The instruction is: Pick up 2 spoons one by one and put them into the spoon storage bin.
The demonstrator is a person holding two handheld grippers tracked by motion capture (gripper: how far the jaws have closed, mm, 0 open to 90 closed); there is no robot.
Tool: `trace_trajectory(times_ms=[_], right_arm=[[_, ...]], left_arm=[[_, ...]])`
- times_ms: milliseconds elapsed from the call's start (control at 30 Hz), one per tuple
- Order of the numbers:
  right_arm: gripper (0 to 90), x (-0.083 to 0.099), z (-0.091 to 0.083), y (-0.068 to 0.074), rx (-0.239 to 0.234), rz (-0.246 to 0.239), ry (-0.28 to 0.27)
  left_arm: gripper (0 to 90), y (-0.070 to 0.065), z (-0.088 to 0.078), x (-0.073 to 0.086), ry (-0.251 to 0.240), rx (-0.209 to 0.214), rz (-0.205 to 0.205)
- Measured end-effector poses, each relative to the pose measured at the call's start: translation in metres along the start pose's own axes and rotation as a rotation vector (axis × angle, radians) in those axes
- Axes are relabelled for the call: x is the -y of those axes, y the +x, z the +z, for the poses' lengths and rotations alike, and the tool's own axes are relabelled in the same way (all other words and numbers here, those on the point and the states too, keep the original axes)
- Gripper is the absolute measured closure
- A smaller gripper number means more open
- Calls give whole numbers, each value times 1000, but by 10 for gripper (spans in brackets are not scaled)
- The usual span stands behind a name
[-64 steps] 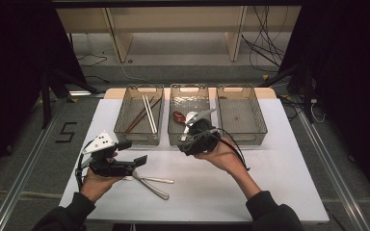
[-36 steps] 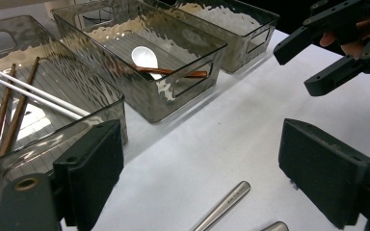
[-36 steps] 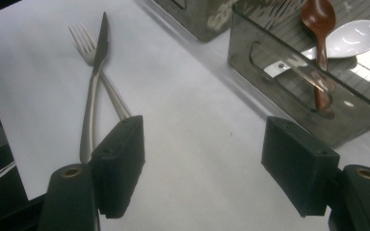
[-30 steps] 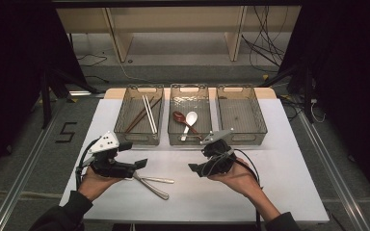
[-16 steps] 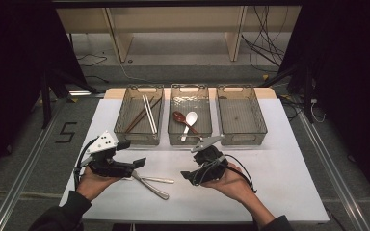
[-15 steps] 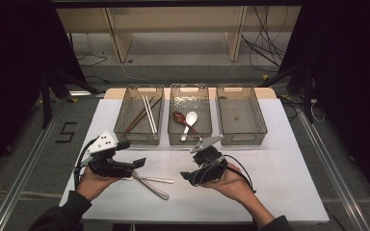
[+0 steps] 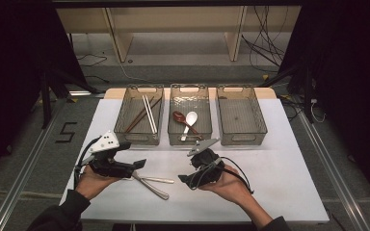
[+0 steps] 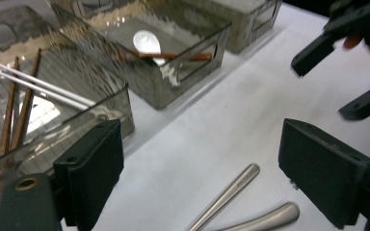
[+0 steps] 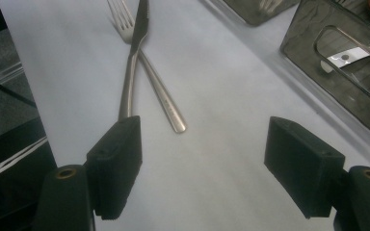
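A steel fork [image 9: 160,95] and a steel knife [image 9: 132,67] lie crossed on the white table [image 7: 279,168], between my two grippers. My left gripper [image 7: 136,167] is on their left, pointing right, with its jaws open just above the two handles [image 8: 227,196]. My right gripper [image 7: 187,182] is on their right, pointing left at them. Its jaws stand wide open with nothing between them, the knife's handle ending near one pad [image 9: 118,161]. In the left gripper view my left gripper [image 8: 207,178] faces the right gripper's jaws [image 8: 337,53], which show at the upper right.
Three clear bins stand in a row at the back of the table. The left bin [image 7: 125,130] holds chopsticks, the middle bin [image 7: 173,137] holds a white spoon [image 7: 191,118] and a dark red one, and the right bin [image 7: 257,127] has nothing in it.
My right gripper came back from the middle bin toward the front edge and turned left toward the fork and knife. The left gripper stayed put.
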State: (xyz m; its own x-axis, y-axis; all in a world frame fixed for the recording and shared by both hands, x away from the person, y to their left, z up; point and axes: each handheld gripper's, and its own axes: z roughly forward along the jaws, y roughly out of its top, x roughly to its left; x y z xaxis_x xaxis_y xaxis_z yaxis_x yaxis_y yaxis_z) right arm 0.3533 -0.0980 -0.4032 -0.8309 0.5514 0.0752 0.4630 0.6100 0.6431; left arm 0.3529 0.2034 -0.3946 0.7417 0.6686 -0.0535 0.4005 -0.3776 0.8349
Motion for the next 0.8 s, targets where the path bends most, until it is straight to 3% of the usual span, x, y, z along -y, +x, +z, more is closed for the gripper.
trace_trajectory(times_ms=[233, 400, 533, 633, 800], right_arm=[[296, 8, -7, 1, 1, 11, -5], [296, 18, -15, -4, 14, 31, -14], [296, 25, -23, -6, 20, 57, -24], [296, 29, -27, -8, 21, 64, -25], [296, 33, -29, -8, 20, 71, -26]], left_arm=[[175, -1, 17, 2, 137, 7, 55], [212, -4, 25, 6, 228, 42, 99], [300, -10, 28, 9, 284, 95, 176], [305, -15, 31, 10, 341, 125, 230], [299, -21, 36, 12, 389, 158, 280]])
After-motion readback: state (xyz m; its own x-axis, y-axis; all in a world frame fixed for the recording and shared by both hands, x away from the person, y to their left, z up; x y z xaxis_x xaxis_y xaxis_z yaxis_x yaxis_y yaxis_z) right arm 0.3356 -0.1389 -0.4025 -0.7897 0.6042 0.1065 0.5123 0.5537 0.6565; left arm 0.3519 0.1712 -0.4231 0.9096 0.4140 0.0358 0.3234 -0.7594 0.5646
